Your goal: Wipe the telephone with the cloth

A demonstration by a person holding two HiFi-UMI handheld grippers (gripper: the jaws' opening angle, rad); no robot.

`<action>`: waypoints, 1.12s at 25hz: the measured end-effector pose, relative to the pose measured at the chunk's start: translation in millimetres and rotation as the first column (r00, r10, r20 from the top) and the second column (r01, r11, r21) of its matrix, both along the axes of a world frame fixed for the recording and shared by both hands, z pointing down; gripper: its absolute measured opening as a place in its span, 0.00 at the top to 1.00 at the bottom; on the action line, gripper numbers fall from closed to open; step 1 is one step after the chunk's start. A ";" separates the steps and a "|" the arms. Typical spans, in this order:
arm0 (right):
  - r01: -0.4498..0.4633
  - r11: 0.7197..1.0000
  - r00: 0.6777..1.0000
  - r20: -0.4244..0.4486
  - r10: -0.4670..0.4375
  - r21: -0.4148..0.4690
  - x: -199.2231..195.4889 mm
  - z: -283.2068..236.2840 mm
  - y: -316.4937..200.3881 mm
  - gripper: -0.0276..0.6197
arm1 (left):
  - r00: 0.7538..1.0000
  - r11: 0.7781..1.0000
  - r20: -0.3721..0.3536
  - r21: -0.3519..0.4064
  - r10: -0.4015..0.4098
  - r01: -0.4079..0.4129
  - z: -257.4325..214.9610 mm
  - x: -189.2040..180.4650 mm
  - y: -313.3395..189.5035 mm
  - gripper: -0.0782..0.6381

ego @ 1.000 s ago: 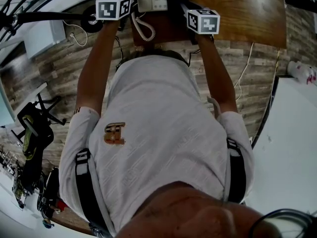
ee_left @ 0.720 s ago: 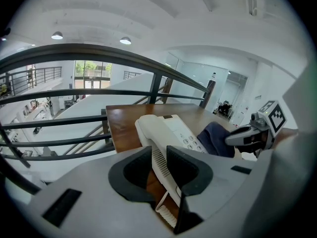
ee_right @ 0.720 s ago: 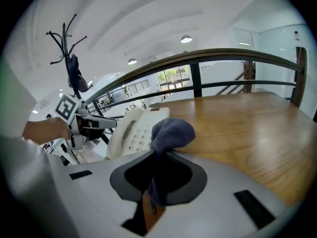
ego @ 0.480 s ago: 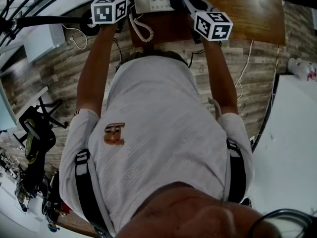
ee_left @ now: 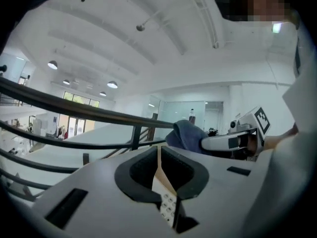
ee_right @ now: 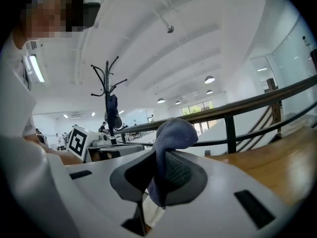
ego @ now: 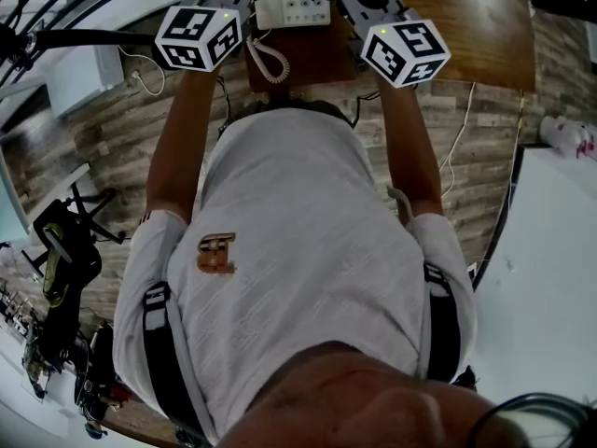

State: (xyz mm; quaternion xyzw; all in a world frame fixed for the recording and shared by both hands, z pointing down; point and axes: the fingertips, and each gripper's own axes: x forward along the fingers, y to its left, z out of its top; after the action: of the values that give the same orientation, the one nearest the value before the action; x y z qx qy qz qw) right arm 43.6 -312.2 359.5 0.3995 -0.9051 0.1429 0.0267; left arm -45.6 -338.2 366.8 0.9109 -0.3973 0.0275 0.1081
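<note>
On the brown wooden table lies a white push-button telephone. The right gripper clamps a dark blue cloth; the left gripper has its jaws closed, empty.

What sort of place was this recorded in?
Probably an open-plan office, perhaps on a raised level: a wooden desk with a telephone, a coat stand, and a railing as on a mezzanine.

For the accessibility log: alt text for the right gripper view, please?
The right claw is shut on a bunched blue cloth that pokes up above it. Beyond lie a wooden table and a dark railing.
</note>
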 end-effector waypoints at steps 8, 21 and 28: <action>0.071 0.976 0.993 0.076 -0.089 0.207 -20.7 -58.2 16.1 0.86 | 0.999 0.978 -0.042 0.207 0.006 0.003 -66.1 4.0 19.3 0.86; 0.075 0.942 0.991 0.080 -0.107 0.328 -25.2 -89.0 33.8 0.86 | 0.998 0.955 -0.065 0.294 -0.021 0.040 -101.2 -0.4 38.4 0.87; 0.081 0.945 0.991 0.079 -0.111 0.316 -24.5 -84.8 34.4 0.86 | 0.998 0.955 -0.063 0.295 -0.021 0.039 -102.6 0.5 41.3 0.87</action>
State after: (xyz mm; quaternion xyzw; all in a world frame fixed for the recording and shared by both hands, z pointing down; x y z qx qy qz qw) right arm 19.1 -277.8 274.7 0.3467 -0.9350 0.0158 -0.0731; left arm -45.1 -296.8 264.2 0.9112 -0.4072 -0.0610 -0.0173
